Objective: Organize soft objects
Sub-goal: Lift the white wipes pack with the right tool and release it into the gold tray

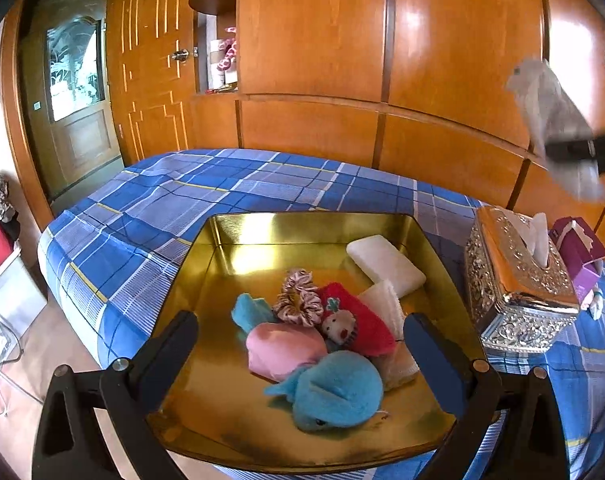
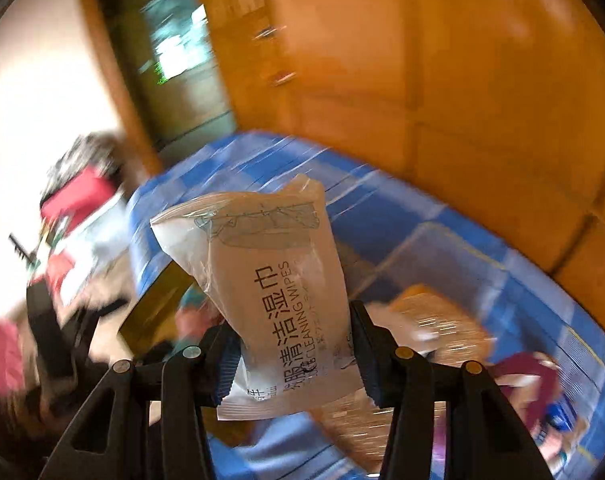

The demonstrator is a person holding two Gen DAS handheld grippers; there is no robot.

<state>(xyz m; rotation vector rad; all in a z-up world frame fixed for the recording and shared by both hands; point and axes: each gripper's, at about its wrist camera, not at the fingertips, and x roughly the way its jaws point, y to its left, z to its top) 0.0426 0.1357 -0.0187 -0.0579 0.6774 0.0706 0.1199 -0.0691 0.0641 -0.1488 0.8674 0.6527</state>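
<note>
My right gripper clamps wipes pack at lower half; soft, light, slick film, may slip. Left gripper wide open, empty, above gold tray.

Glossy orange-brown wooden wardrobe panels filling the back wall, bright glare on the lacquer. At left, a wooden door with an etched frosted-glass pane. Between them, an open shelf niche with pink flowers. Below, a bed under a blue plaid cover. Pale tan floor at lower left.
</note>
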